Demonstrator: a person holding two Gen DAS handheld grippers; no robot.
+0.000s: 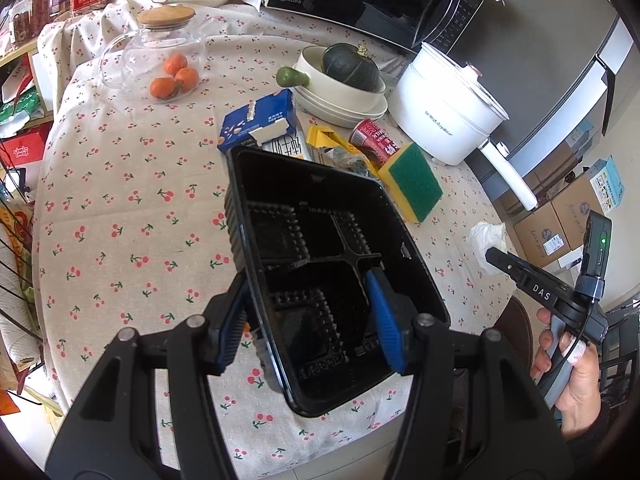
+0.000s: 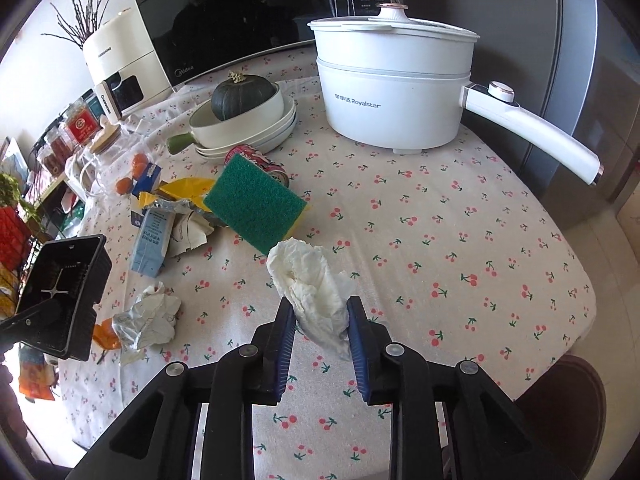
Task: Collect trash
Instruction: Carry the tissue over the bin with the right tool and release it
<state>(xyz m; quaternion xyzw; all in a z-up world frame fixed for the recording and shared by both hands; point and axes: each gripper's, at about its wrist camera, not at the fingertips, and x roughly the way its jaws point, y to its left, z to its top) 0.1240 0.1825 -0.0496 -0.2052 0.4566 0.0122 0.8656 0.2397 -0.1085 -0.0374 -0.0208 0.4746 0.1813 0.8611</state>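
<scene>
**Tissue gripped on the right, open bin waiting on the left**

In the left wrist view, the left gripper (image 1: 308, 316) fills the lower centre of the frame, its blue pads clamped across one wall of a black plastic bin (image 1: 416, 248), one pad outside and one inside. The bin hangs tilted above the cherry-print tablecloth (image 1: 120, 200), its mouth facing the camera and its ribbed floor bare. Behind its upper rim lie a blue milk carton (image 1: 260, 120), a yellow wrapper (image 1: 324, 136), a red can (image 1: 374, 138) and a green-and-yellow sponge (image 1: 414, 178). At the right edge of that frame a hand (image 1: 568, 380) holds the other tool, with the white wad at its tip.

In the right wrist view, the bin (image 2: 60, 292) sits at the far left edge, mouth turned toward the frame centre. Just right of it a crumpled foil-like wrapper (image 2: 148, 316) and an orange scrap (image 2: 106, 334) lie on the cloth. At lower centre the right gripper (image 2: 322, 330) is closed on a crumpled white tissue (image 2: 310, 280); the wad stands up out of the pads, long axis running away from the fingers, toward the sponge.

The move probably hinges on this: the bin lies well to the left of the held tissue, so either hand must cross the gap, over the loose wrapper.

Whether the tissue's lower tail clears the cloth is hard to tell. The bin's near corner is cut off behind the left gripper's frame, and the litter under it is hidden in the left view.
</scene>
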